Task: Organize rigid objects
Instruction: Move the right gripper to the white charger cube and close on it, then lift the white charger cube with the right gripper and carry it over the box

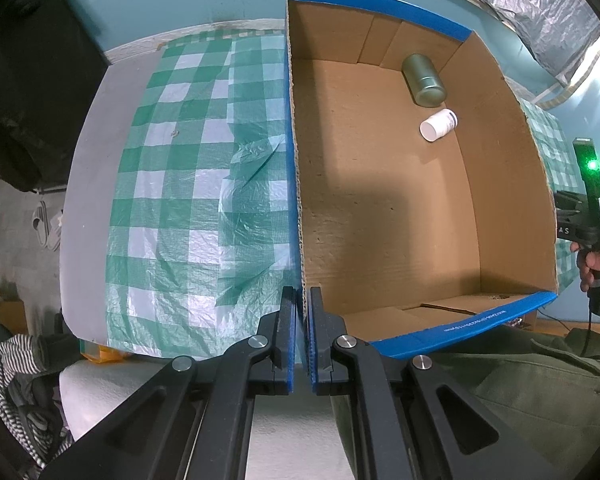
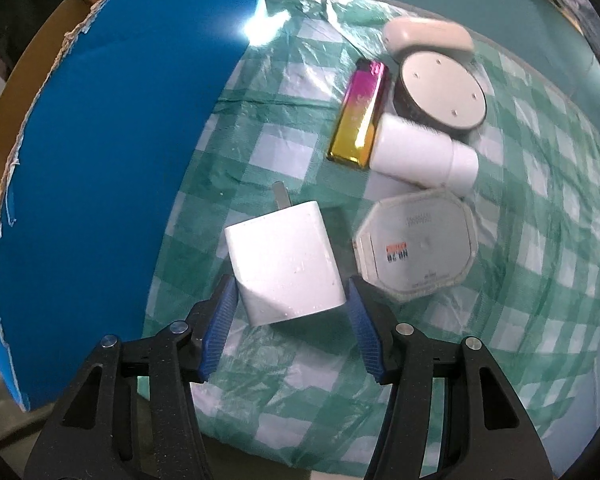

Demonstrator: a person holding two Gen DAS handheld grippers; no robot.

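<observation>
Green-and-white checked plastic tablecloth (image 1: 172, 184), striped fabric (image 1: 16, 364) at the lower left, white slippers (image 1: 48, 224) on the floor.

The cream case (image 2: 428, 34) at the far end is smeared by motion blur. Print on the octagonal box (image 2: 416, 242) is too small to read. The cardboard box (image 2: 112, 152) runs off the frame's left edge.

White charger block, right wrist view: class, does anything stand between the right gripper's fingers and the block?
Nothing visible does. The white charger block lies on the checked cloth, its near end between the open right gripper; neither pad clearly touches it.
</observation>
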